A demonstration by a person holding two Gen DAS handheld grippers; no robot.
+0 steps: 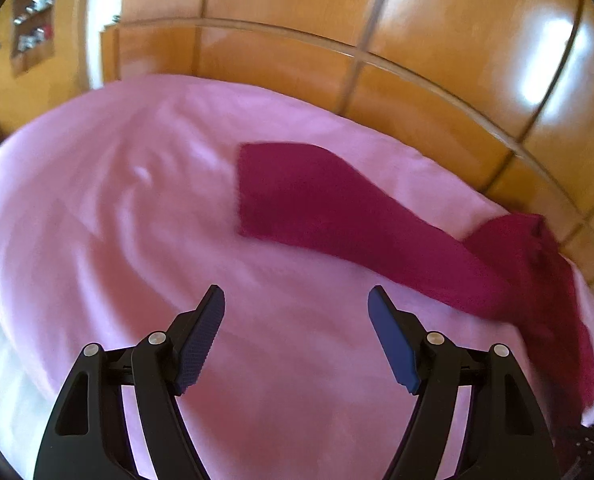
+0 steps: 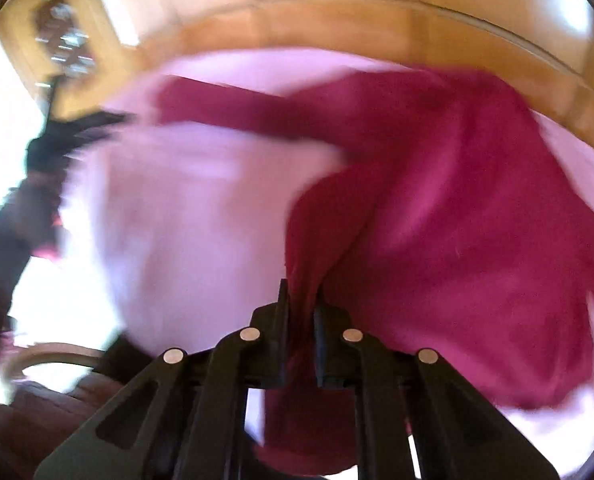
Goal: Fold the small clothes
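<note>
- The dark red garment [image 2: 437,184] lies spread on the pink sheet [image 1: 117,200], one sleeve [image 1: 317,196] stretched flat to the side; no neat fold shows yet.
- The right gripper [image 2: 301,300] is clamped tight on a bunched edge of the cloth, which hangs from its jaws.
- The left gripper [image 1: 295,300] stands wide apart over bare sheet, holding nothing, near the sleeve.
- By my judgement the folding is at an early stage: sleeves and body are left to fold.

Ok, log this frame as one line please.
step: fold in progress | left gripper: open, empty, over pink sheet | right gripper: shut on red garment
</note>
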